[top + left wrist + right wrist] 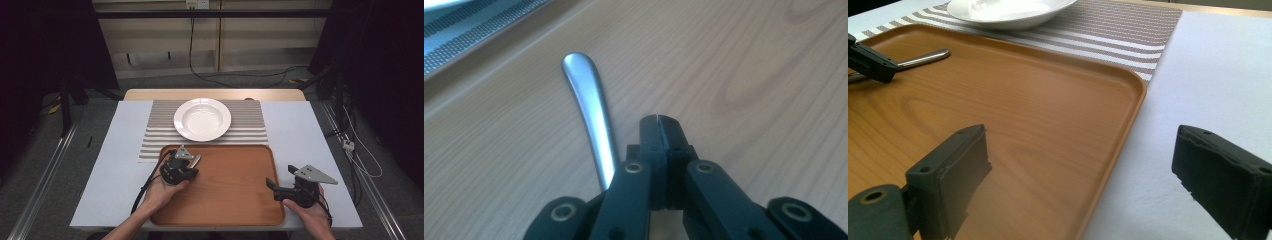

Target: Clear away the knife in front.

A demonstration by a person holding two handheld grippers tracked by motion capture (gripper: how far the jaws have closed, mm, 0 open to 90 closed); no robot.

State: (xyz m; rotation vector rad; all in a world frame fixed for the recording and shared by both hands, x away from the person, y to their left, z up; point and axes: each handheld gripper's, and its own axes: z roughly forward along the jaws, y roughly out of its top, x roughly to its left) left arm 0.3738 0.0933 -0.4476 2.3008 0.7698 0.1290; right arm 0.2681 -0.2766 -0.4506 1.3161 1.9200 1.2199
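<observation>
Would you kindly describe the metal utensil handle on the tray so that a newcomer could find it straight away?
Start at the wooden tray nearest the person, in front of the striped mat and white plate. In its far left corner sits the left gripper, with the handle lying beside its closed jaws. It is slim, brushed silver with a rounded end, the tray's one shiny metal thing.

A brown wood-grained tray (235, 200) on a pale grey table (107, 165); a grey-and-white striped mat (250, 125) under a plain white plate (202, 119); silver cutlery handle (591, 105); black grippers
</observation>
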